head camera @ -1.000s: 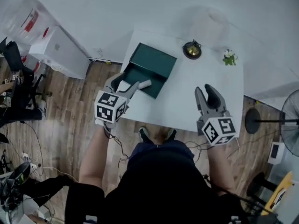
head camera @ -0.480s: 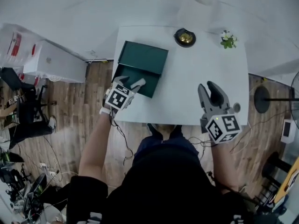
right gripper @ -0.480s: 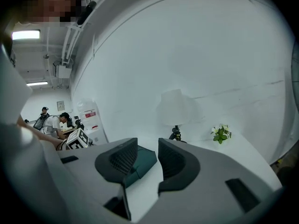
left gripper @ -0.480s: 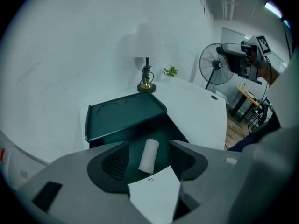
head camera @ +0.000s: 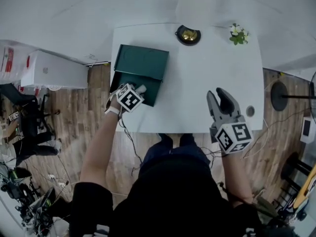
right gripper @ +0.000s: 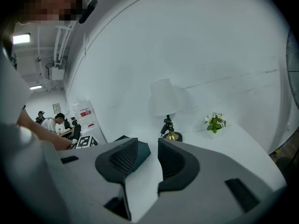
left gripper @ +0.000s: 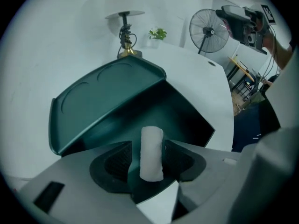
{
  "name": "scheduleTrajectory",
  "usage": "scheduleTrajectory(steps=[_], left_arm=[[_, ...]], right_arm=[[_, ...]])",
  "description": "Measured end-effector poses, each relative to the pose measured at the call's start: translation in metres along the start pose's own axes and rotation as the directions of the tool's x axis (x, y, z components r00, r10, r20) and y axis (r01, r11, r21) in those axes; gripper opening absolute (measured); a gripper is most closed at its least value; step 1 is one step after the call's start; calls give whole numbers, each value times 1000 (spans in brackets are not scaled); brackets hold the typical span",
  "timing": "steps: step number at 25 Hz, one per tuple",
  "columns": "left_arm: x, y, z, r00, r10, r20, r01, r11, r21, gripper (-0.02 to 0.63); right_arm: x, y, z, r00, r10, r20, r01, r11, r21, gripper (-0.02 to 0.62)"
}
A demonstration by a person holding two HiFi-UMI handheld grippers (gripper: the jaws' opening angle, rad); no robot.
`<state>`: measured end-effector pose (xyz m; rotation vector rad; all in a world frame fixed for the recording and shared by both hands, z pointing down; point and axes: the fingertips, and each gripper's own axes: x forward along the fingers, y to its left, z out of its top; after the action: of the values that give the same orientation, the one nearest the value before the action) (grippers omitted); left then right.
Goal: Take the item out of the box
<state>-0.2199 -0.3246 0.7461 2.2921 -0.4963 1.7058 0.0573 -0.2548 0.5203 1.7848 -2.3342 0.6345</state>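
Left gripper view places the left gripper (left gripper: 148,146) at the near edge of the dark green box (left gripper: 189,120), whose hinged lid (left gripper: 105,99) stands open and tilted back. The white cylindrical item (left gripper: 152,154) lies lengthwise between the two jaws, over the box's dark interior. The jaws are closing on it. One pad appears to sit against the item's side, while a thin strip of green shows between the other pad and the item. We therefore judge the grip as not yet complete. We cannot tell whether the item rests on the box floor or hangs clear of it.

Head view confirms the location. The box sits on the left side of the white table (head camera: 207,78), and the left gripper reaches into its open tray from the front.

The right gripper (right gripper: 148,146) hangs above the near right part of the table, well apart from the box. Its jaws stand a narrow gap apart and are closing, with nothing between them.

We judge the step in hand to be acquisition of the item, ahead of extraction. The next move calls for the following:

1. Complete the closure until both pads bear on the item.
2. Lift upward, clear of the front wall and the lid.
3. Carry the item to bare table beside the box.

We expect the item to be light and possibly soft, so moderate pressure should suffice.
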Motion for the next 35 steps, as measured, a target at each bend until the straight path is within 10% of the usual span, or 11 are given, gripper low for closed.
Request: scheduleTrajectory(steps=[12, 24, 35], left_arm=[[18, -2, -7, 991, -69, -114, 68, 998, -10, 137], [-73, -3, 31, 983, 81, 167, -62, 991, -114, 133], [-186, -11, 68, 837, 245, 489, -119, 954, -275, 133]], right_arm=[[-12, -13, 6, 1000, -21, 5, 21, 1000, -7, 127], [-15, 5, 26, 998, 49, 40, -47, 998, -46, 114], [-18, 36, 64, 986, 127, 105, -115, 987, -114, 110]])
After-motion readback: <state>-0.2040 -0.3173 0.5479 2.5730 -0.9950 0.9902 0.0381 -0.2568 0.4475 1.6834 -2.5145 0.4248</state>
